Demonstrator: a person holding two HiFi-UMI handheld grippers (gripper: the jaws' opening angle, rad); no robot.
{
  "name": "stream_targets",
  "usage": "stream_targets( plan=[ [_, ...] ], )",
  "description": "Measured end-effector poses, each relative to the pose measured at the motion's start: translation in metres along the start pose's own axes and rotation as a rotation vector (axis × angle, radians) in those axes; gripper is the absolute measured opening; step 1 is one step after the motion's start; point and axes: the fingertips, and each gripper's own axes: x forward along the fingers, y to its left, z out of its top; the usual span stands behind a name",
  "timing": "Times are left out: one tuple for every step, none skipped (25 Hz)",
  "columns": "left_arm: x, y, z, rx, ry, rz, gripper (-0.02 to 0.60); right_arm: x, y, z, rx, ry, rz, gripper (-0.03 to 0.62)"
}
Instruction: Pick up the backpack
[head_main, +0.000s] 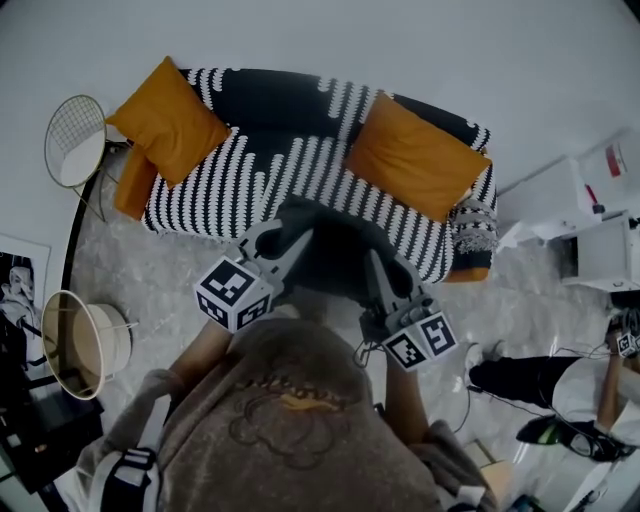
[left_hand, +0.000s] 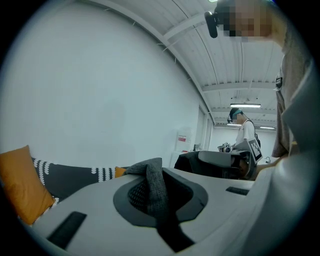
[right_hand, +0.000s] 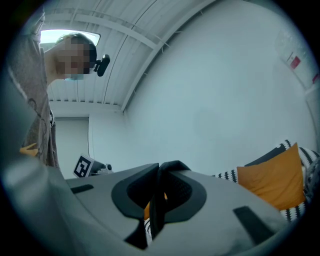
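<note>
In the head view a dark grey backpack (head_main: 335, 250) hangs between my two grippers, in front of the striped sofa (head_main: 270, 165). My left gripper (head_main: 288, 238) is shut on a grey woven strap (left_hand: 152, 185) of the backpack, and the strap runs up between its jaws (left_hand: 156, 197). My right gripper (head_main: 378, 268) is shut on a black strap (right_hand: 159, 192), pinched upright between its jaws (right_hand: 156, 200). From the left gripper view I see the right gripper (left_hand: 235, 160) across the backpack's dark top (left_hand: 192, 161). The bag's lower part is hidden behind the grippers and the person's chest.
Two orange cushions (head_main: 168, 120) (head_main: 415, 155) lie on the sofa. A round wire side table (head_main: 75, 140) and a pale round basket (head_main: 85, 345) stand at the left. White cabinets (head_main: 600, 220) and another person (head_main: 575, 385) are at the right.
</note>
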Motion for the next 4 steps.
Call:
stream_targets(
  plan=[
    [0.0008, -0.0018, 0.0000, 0.000, 0.001, -0.003, 0.028, -0.0017, -0.0008, 0.0007, 0.001, -0.002, -0.001, 0.028],
    [0.0015, -0.0037, 0.0000, 0.000, 0.002, -0.005, 0.028, -0.0034, -0.0015, 0.0015, 0.002, -0.003, -0.001, 0.026],
    [0.0022, -0.0054, 0.0000, 0.000, 0.003, -0.008, 0.028, -0.0051, -0.0022, 0.0021, 0.003, -0.004, -0.002, 0.028],
    [0.0029, -0.0071, -0.0001, 0.000, 0.004, -0.010, 0.028, -0.0067, -0.0029, 0.0028, 0.003, -0.006, -0.002, 0.026]
  ],
)
